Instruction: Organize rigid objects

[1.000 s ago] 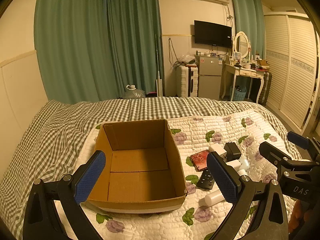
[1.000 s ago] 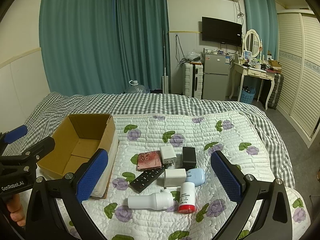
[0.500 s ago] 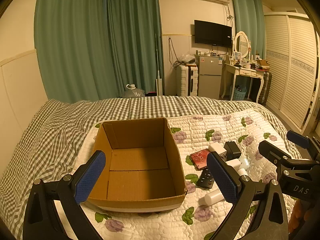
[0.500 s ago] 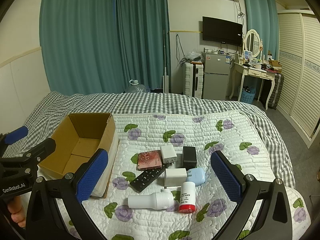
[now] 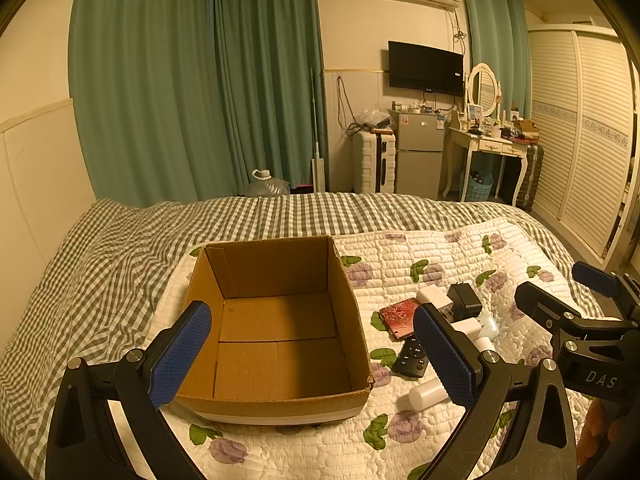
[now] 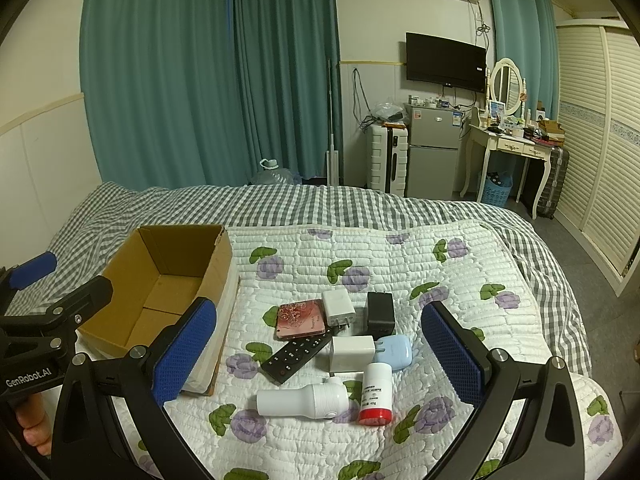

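Note:
An open, empty cardboard box (image 5: pixel 276 332) (image 6: pixel 160 284) sits on the quilted bedspread. To its right lies a cluster of items: a pink floral case (image 6: pixel 300 319), a black remote (image 6: pixel 296 354), two white chargers (image 6: pixel 338 306) (image 6: pixel 352 354), a black adapter (image 6: pixel 380 312), a light blue case (image 6: pixel 394 353), a white bottle (image 6: pixel 304 400) on its side and a red-capped white tube (image 6: pixel 375 394). My left gripper (image 5: pixel 312 354) is open and empty, hovering in front of the box. My right gripper (image 6: pixel 320 360) is open and empty, hovering in front of the cluster.
The bed has a grey checked sheet (image 5: pixel 120 248) under a floral quilt (image 6: pixel 400 264). Beyond the bed stand green curtains (image 5: pixel 200 100), a white suitcase (image 6: pixel 386 160), a small fridge (image 6: pixel 432 152), a dressing table (image 6: pixel 512 144) and louvred wardrobe doors (image 6: pixel 600 140).
The left gripper has risen slightly, so the box sits a little lower in its view. The right gripper view is nearly unchanged. Both stay open.

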A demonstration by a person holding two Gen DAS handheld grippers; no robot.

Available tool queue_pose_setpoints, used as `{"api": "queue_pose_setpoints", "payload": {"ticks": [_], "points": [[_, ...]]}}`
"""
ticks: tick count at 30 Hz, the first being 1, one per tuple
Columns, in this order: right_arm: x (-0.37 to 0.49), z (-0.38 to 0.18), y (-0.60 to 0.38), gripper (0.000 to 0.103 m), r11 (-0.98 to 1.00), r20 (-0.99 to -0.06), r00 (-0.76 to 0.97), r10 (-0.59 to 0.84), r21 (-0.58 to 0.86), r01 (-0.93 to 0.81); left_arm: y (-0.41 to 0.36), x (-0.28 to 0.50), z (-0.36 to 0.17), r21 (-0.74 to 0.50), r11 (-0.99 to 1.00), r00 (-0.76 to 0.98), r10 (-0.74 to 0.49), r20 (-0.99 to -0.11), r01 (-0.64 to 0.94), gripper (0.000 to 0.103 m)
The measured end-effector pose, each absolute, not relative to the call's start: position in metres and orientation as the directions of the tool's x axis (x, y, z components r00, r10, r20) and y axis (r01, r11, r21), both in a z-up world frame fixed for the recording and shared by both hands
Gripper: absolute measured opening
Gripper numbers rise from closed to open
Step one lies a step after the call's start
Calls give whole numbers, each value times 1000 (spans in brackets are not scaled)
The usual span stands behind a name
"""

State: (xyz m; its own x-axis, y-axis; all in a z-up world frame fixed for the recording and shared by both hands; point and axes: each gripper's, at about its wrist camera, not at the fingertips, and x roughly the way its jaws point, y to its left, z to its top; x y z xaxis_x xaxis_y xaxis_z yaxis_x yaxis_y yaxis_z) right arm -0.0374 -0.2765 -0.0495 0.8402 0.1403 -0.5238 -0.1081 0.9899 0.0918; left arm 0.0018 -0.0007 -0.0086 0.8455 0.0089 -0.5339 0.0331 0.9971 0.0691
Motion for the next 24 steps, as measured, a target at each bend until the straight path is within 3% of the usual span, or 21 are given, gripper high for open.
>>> {"api": "queue_pose_setpoints", "payload": {"ticks": [16,24], "points": [[-47,-41,-294,103,991,-510,850,131,78,-106,-24,-13,10,78,993,873,-41,-486,90,103],[-41,-45,-325,103,997,-558,828,61,-6,-77,-60,-9,-7,73,983,840,-106,-533,171,103]]}}
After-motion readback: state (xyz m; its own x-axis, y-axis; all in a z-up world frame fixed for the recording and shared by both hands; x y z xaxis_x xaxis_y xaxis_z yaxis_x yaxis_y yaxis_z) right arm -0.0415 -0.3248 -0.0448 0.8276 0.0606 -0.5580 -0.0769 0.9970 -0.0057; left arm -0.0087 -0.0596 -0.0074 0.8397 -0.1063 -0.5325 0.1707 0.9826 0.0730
